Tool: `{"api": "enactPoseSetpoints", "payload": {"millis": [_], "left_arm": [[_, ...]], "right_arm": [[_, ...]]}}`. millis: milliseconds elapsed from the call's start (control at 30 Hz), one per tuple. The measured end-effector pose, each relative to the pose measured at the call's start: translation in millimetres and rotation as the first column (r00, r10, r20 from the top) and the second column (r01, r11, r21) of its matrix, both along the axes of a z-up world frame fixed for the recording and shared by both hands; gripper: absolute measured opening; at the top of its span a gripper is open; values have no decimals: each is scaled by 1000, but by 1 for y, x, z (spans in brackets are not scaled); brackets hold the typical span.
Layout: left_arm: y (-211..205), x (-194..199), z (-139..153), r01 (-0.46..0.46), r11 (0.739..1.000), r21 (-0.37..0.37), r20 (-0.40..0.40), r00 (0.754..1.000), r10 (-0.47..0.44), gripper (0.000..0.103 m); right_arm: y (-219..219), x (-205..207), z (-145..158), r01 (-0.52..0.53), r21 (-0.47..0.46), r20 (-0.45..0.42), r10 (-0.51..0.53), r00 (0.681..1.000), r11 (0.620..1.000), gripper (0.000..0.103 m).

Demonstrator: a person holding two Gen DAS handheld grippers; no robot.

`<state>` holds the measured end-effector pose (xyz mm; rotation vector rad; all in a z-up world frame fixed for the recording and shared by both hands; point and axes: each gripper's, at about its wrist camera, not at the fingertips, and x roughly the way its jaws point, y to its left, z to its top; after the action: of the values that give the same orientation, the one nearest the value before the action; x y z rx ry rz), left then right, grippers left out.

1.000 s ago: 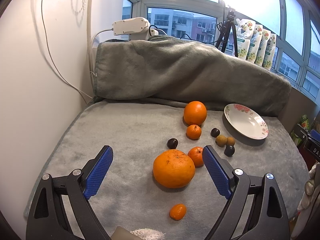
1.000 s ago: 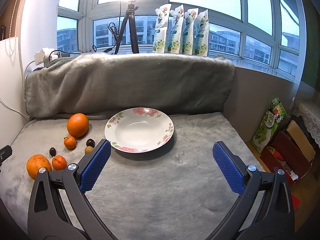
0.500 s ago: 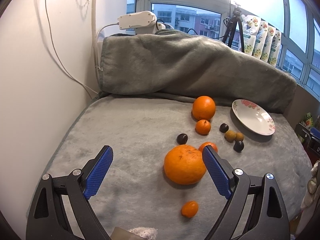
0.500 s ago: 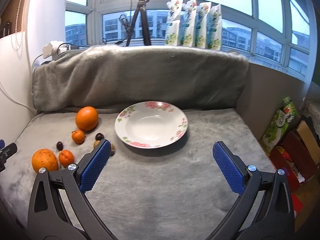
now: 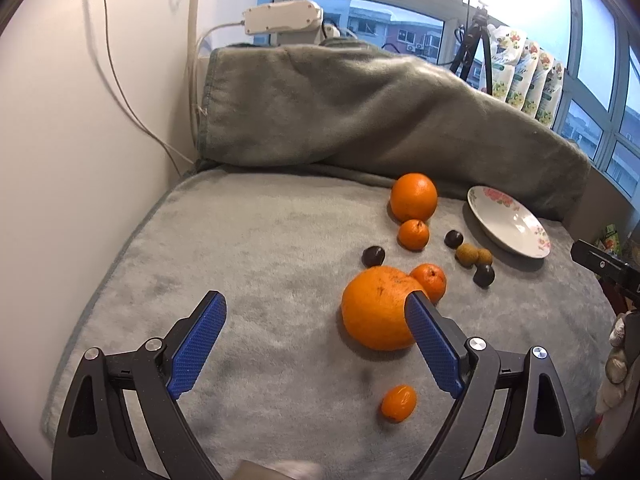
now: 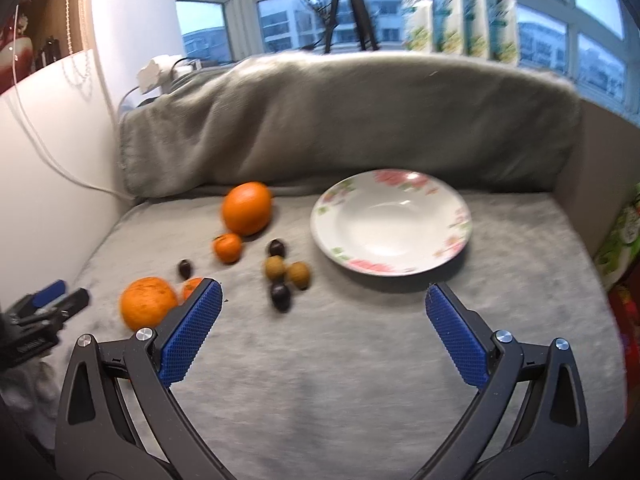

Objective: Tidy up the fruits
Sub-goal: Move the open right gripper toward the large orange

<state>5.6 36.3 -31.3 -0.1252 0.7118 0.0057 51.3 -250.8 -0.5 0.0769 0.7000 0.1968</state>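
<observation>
Two spread, empty tongs hover, the left gripper [image 5: 316,332] nearer the big orange [image 5: 376,308] lying just right of its gap, the right gripper [image 6: 320,328] facing the plate [image 6: 440,256].

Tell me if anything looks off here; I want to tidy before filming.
All the fruit lies loose on the grey blanket while the flowered plate sits empty. The large orange nearest the left gripper has dark blemishes on its skin. Nothing is spilled or broken.

Fruits [image 6: 276,268] on blanket [image 6: 360,360], left of plate [image 6: 390,224].
</observation>
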Motion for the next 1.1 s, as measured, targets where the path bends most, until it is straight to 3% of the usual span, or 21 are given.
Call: {"api": "enactPoseSetpoints", "payload": {"millis": [200, 367, 467, 667, 900, 1100], "left_arm": [[9, 5, -15, 21, 996, -82, -47, 999, -25, 91], [12, 7, -21, 91, 979, -181, -53, 993, -102, 89], [8, 9, -22, 130, 973, -189, -44, 989, -141, 85], [2, 18, -28, 188, 953, -239, -65, 976, -209, 63], [0, 25, -39, 206, 935, -287, -94, 966, -242, 63], [2, 28, -43, 218, 927, -305, -99, 961, -259, 60]], "right_arm": [[29, 8, -11, -90, 54, -56, 93, 994, 995, 103], [51, 16, -19, -142, 113, -104, 154, 983, 983, 103], [64, 20, -24, -166, 142, -127, 185, 975, 976, 101], [89, 27, -32, -231, 187, -169, 263, 950, 955, 95], [112, 34, -40, -294, 215, -205, 337, 919, 931, 87], [120, 41, -52, -322, 259, -259, 387, 885, 910, 74]]}}
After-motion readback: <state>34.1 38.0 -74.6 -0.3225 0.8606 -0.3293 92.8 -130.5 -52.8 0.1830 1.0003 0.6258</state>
